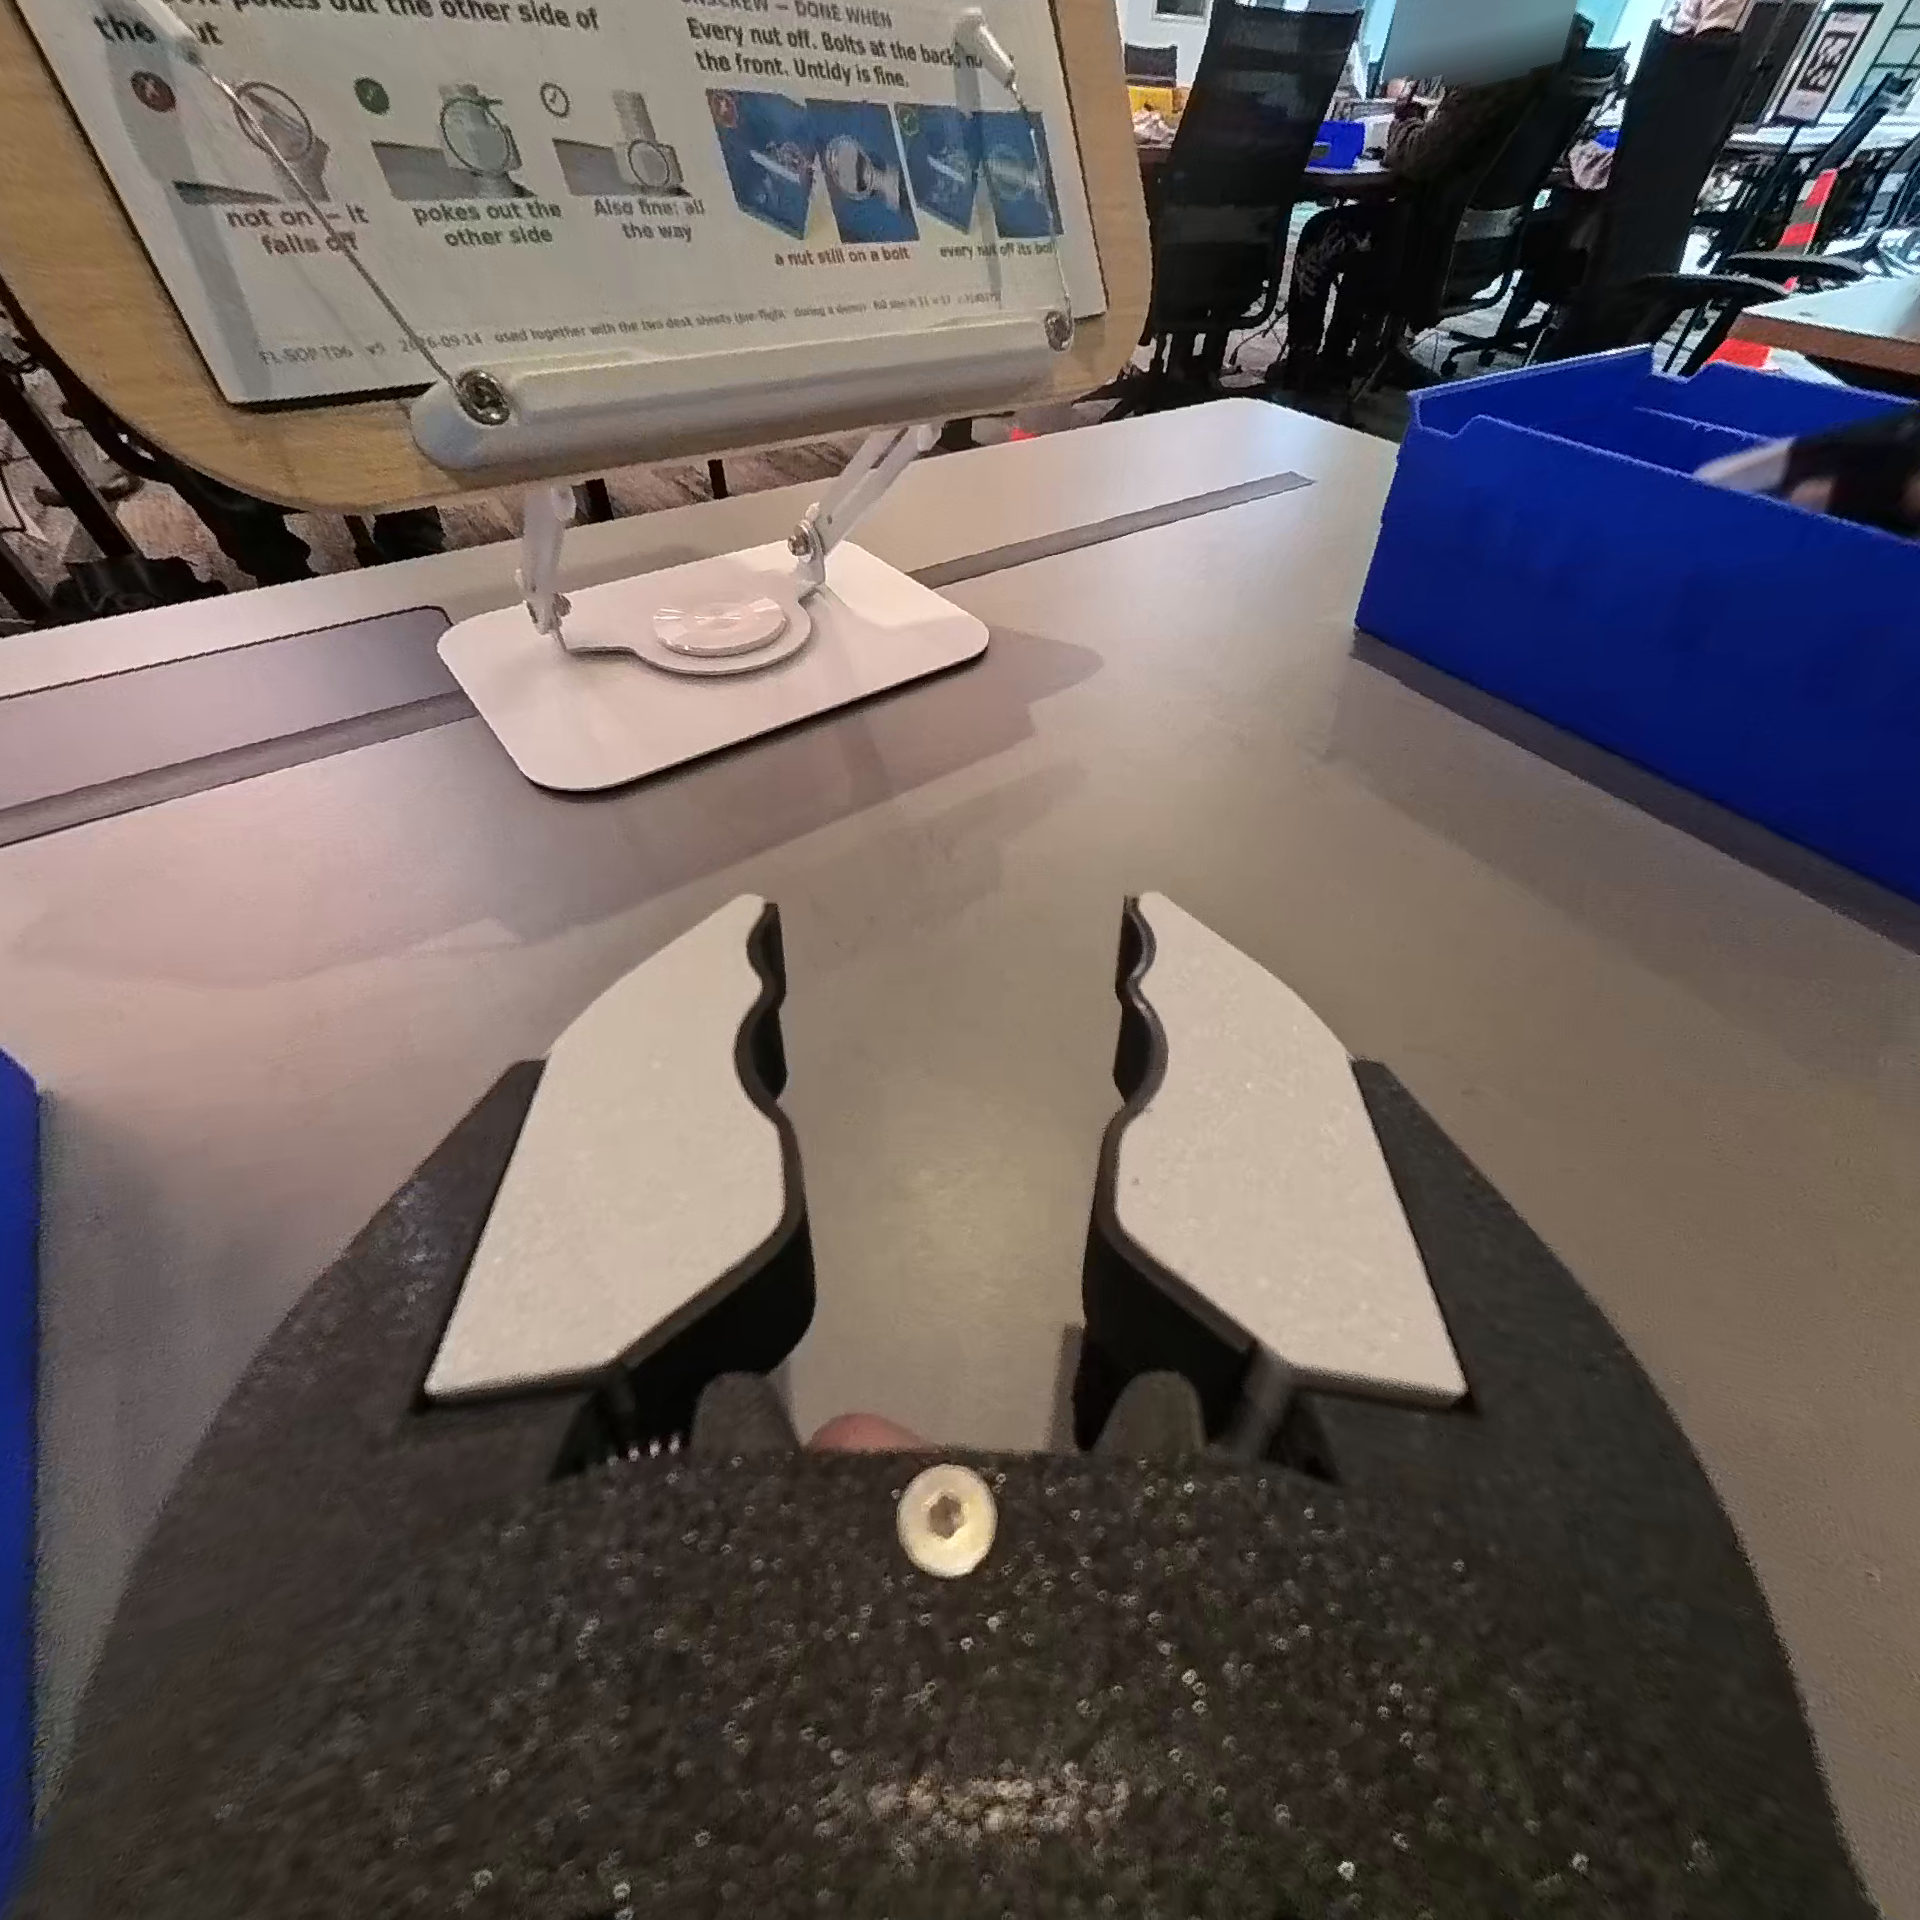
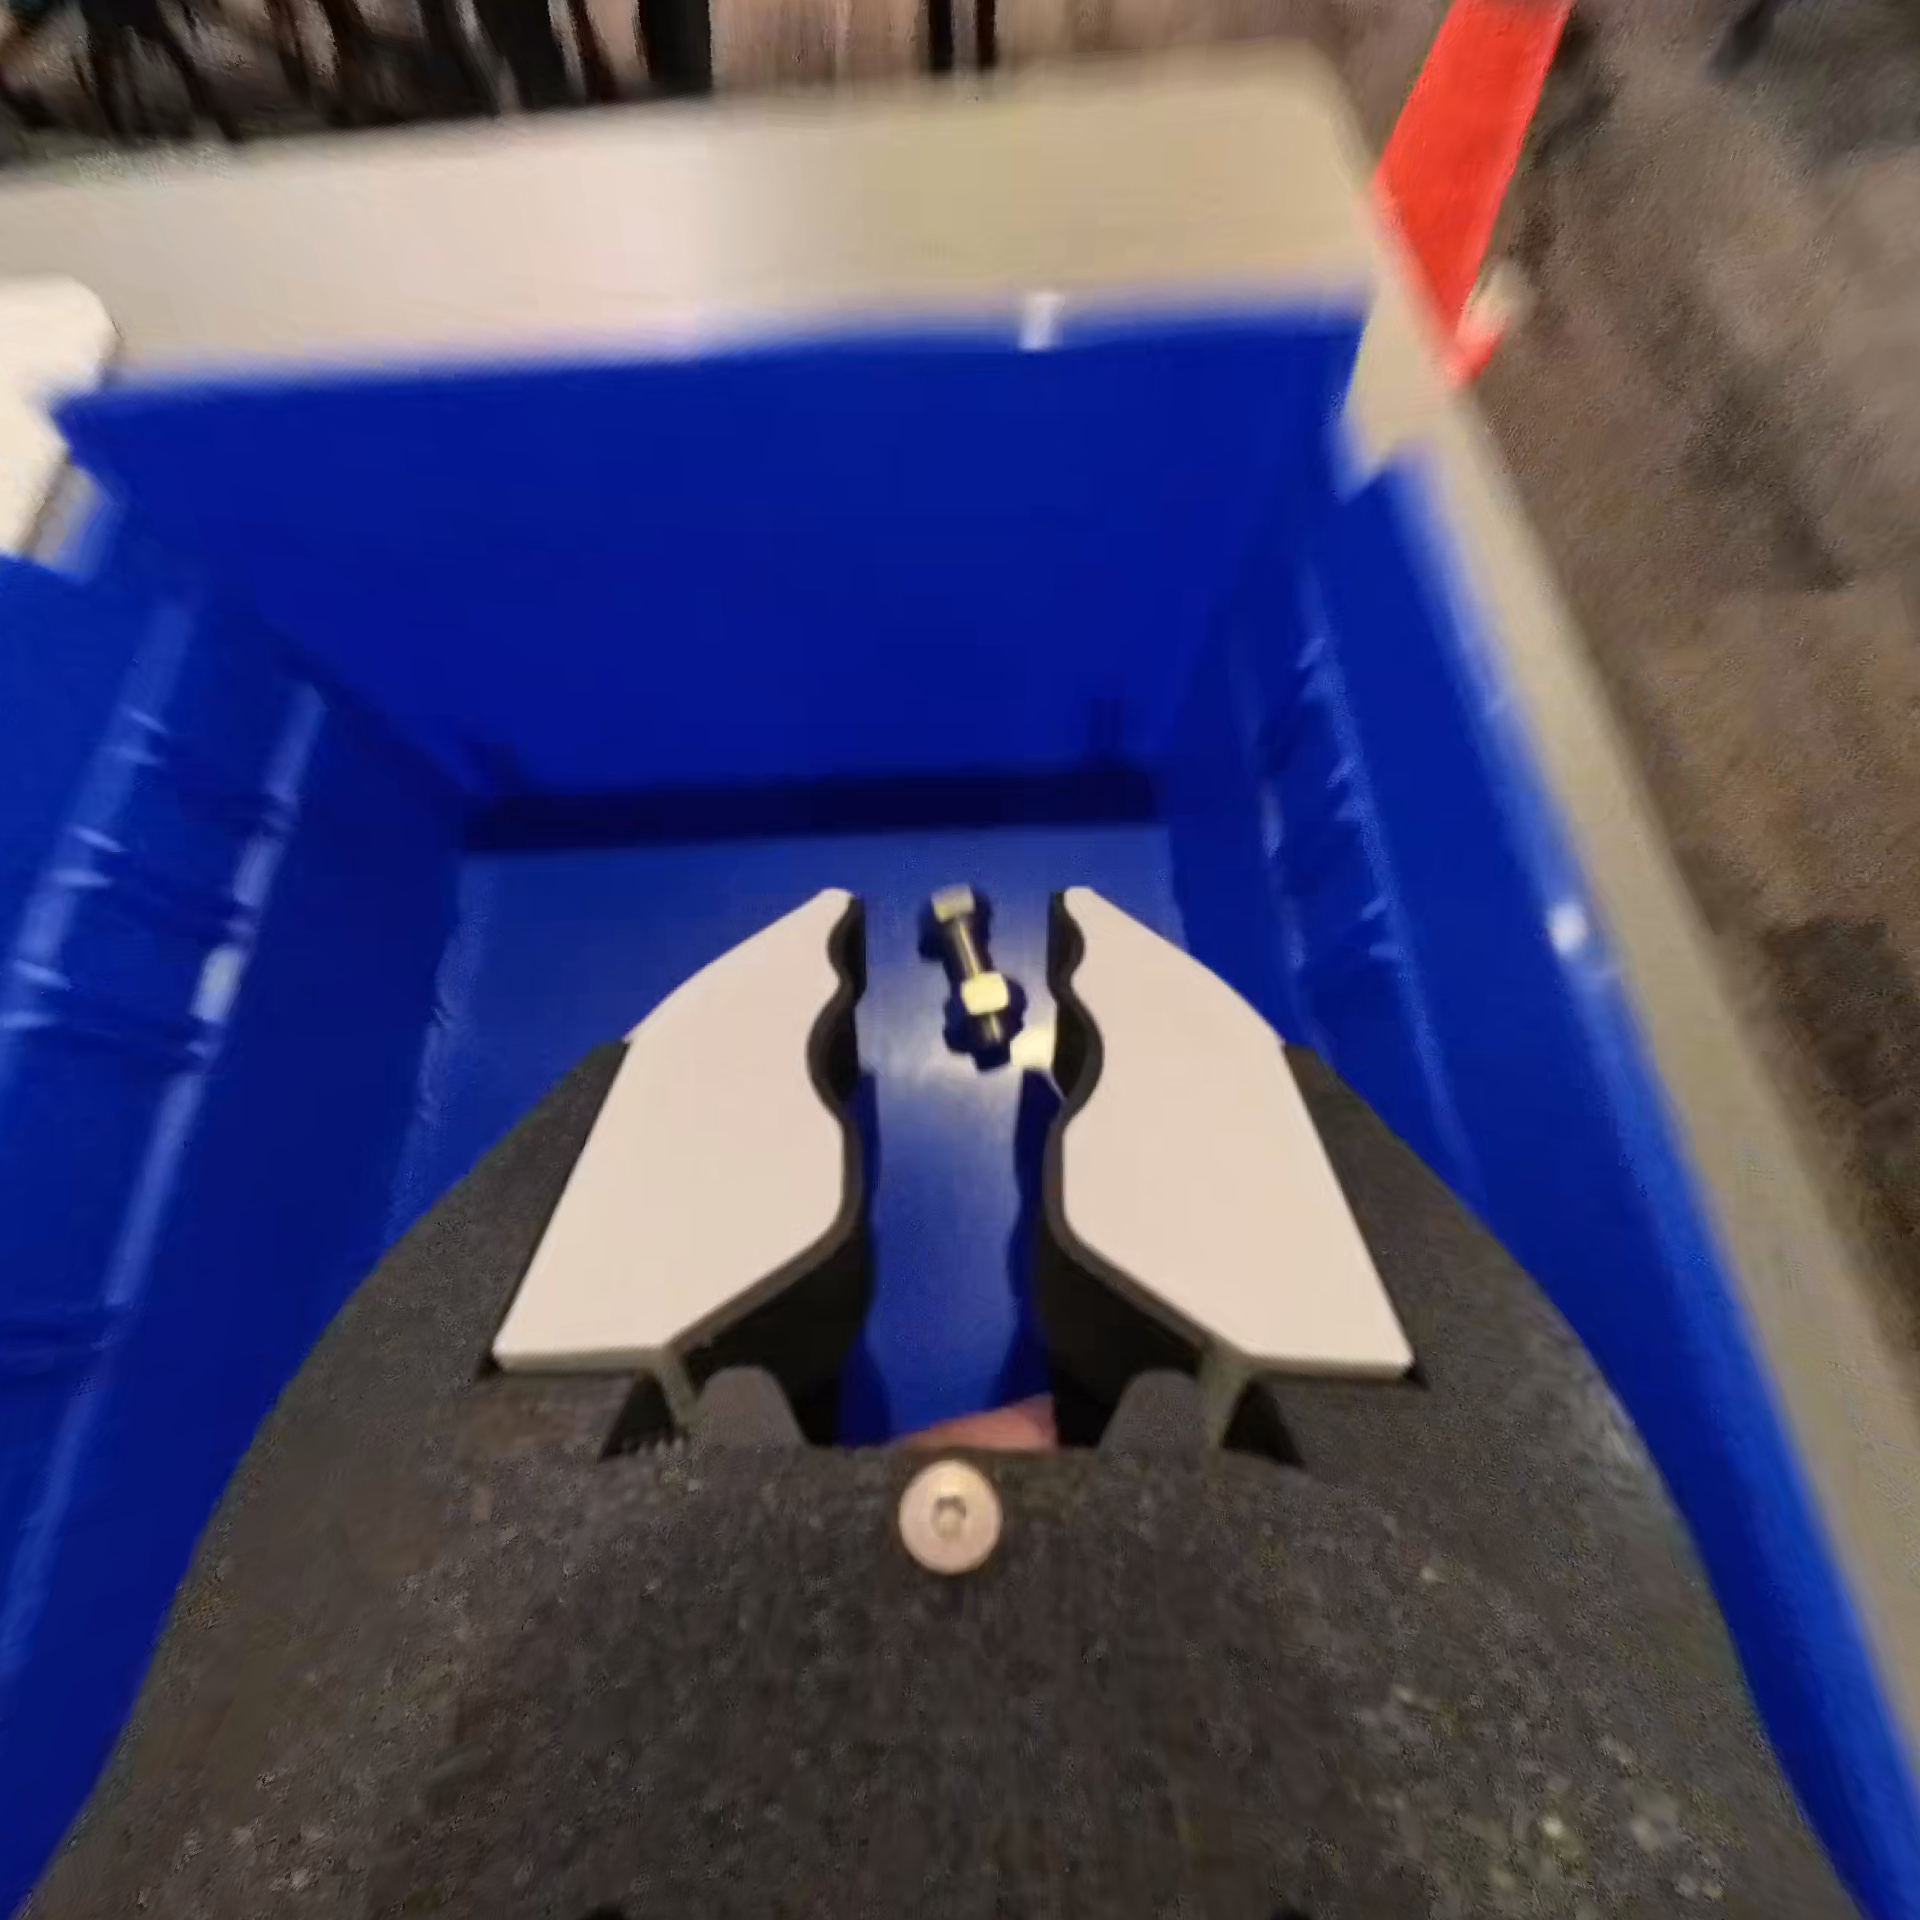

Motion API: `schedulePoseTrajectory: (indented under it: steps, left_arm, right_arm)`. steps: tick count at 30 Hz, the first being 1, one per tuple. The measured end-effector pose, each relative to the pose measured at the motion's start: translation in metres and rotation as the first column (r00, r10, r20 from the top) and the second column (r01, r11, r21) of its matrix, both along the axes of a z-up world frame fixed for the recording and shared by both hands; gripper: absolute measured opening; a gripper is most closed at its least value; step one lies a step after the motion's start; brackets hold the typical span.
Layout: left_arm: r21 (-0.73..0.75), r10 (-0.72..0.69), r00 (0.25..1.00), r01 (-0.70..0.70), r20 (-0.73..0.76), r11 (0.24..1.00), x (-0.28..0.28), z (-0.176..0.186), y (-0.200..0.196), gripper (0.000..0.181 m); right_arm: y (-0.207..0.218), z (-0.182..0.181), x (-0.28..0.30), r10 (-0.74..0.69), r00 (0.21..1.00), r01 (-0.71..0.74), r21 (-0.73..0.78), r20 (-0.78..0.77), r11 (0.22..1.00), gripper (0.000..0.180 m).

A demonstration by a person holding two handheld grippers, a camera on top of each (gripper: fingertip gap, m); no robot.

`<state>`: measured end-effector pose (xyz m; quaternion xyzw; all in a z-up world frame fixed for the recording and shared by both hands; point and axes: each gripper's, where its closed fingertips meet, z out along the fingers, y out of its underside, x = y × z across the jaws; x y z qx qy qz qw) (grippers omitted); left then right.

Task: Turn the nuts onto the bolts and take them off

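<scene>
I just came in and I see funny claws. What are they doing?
A person holds a gripper in each hand. The right gripper is open and reaching down into a blue bin, where a bolt with a nut on it lies on the bottom between its fingers. Nothing is grabbed yet. The left gripper is open and empty above the grey table, facing an instruction sheet on a stand.
</scene>
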<state>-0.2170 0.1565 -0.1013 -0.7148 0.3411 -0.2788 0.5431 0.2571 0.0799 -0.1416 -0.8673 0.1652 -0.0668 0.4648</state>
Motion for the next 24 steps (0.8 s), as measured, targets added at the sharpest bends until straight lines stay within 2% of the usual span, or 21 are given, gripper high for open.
schedulePoseTrajectory:
  steps: [3,6,8,10,13,16,21,24]
  left_arm:
    - [-0.009,-0.004,1.000,0.004,-0.007,1.000,0.001,-0.003,0.000,0.061]
    - [-0.016,-0.011,1.000,0.011,-0.017,1.000,0.003,-0.006,-0.001,0.061]
    - [-0.023,-0.015,1.000,0.015,-0.017,1.000,0.004,-0.007,-0.002,0.061]
    - [-0.036,-0.019,1.000,0.019,-0.001,0.999,0.004,-0.004,-0.004,0.061]
    - [-0.046,-0.010,1.000,0.011,0.019,0.999,0.002,0.000,-0.004,0.061]
    - [-0.042,0.008,1.000,-0.007,0.029,0.999,-0.003,0.005,-0.002,0.061]
    - [-0.075,0.021,0.999,-0.019,0.026,0.997,-0.007,0.001,0.003,0.059]
    - [-0.077,0.035,0.999,-0.035,-0.009,0.996,-0.008,-0.007,0.009,0.059]
  right_arm:
    - [-0.005,0.075,-0.021,-0.042,0.983,0.003,0.214,0.176,0.977,0.045]
    - [-0.012,0.146,-0.086,0.007,0.951,-0.134,0.394,0.308,0.909,0.047]
    - [-0.013,0.173,-0.142,0.078,0.916,-0.257,0.427,0.392,0.867,0.048]
    - [-0.012,0.182,-0.194,0.148,0.892,-0.352,0.447,0.428,0.822,0.048]
    - [-0.004,0.161,-0.259,0.309,0.888,-0.445,0.469,0.341,0.762,0.048]
    - [0.007,0.110,-0.305,0.457,0.864,-0.501,0.435,0.210,0.748,0.049]
    - [0.017,0.038,-0.328,0.524,0.830,-0.558,0.275,0.192,0.783,0.051]
    - [0.015,0.037,-0.329,0.535,0.825,-0.564,0.290,0.179,0.773,0.050]
